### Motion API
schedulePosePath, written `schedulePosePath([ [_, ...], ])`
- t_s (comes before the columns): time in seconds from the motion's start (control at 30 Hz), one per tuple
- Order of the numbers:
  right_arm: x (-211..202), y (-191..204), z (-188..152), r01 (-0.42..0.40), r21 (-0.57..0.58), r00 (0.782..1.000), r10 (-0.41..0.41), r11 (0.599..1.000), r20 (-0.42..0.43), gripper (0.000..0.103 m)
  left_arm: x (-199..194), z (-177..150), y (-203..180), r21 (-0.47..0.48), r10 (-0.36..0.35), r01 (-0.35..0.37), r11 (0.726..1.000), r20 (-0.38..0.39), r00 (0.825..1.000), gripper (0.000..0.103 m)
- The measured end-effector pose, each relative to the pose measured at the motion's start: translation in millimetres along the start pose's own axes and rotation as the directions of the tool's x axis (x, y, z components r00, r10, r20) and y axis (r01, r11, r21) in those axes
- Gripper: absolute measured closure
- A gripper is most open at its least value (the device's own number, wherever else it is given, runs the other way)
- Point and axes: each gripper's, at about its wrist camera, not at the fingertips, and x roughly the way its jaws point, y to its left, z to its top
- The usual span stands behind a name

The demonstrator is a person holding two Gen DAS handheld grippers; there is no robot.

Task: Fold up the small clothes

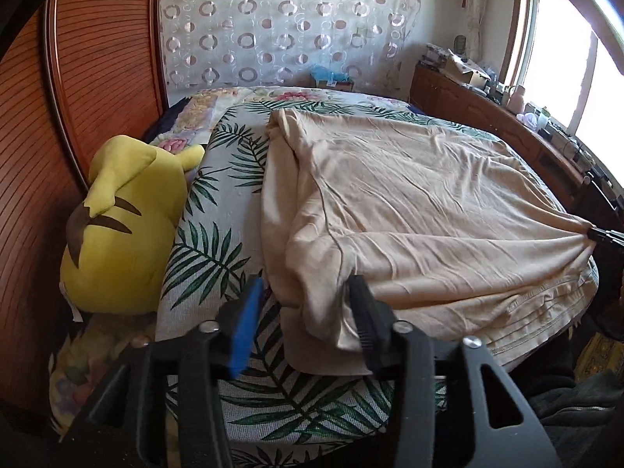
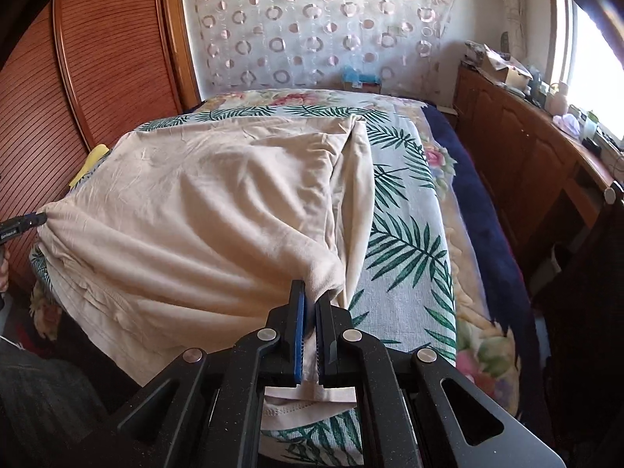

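Beige garment (image 1: 429, 214) lay spread on the leaf-print bed cover (image 1: 202, 257), its long axis running from the near hem away toward 12 o'clock. In the left wrist view we saw the left gripper (image 1: 306, 284) with its fingers well apart. The garment's near left corner hung between them, draped against the finger at 3 o'clock and clear of the blue-padded finger at 9 o'clock. In the right wrist view the right gripper (image 2: 308, 292) had its fingers together, clamped on the opposite hem corner.

We judged that the next move, carrying the hem toward 12 o'clock, depended on both corners being held. The left fingers would have to close first, on cloth that lay directly ahead of them.

Each view showed the other tool edge-on. The left view placed the right gripper's tip (image 1: 602, 234) at 3 o'clock with puckers radiating from it. In the right view, the cloth gathered toward the left tip at 9 o'clock, though its opening could not be read there. Only the left view showed the yellow plush toy (image 1: 124, 226).
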Motion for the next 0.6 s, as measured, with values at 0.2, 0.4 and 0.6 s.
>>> schedulePosePath([
  [0.2, -12, 7, -1, 0.041, -0.023, 0.999, -0.041, 0.999, 0.025, 0.055, -5, 3, 6, -0.026, 0.011, -0.01, 1.0, 0.037, 0.999, 0.023],
  [0.4, -16, 19, -3, 0.015, -0.059, 0.998, -0.011, 0.998, 0.068, 0.046, 4, 4, 8, -0.057, 0.045, -0.043, 0.997, 0.031, 0.999, 0.023],
  [0.6, 4, 40, 2, -0.046, -0.061, 0.995, 0.051, 0.997, 0.081, 0.046, 8, 3, 1, -0.041, 0.065, -0.065, 0.997, 0.017, 0.998, 0.023],
])
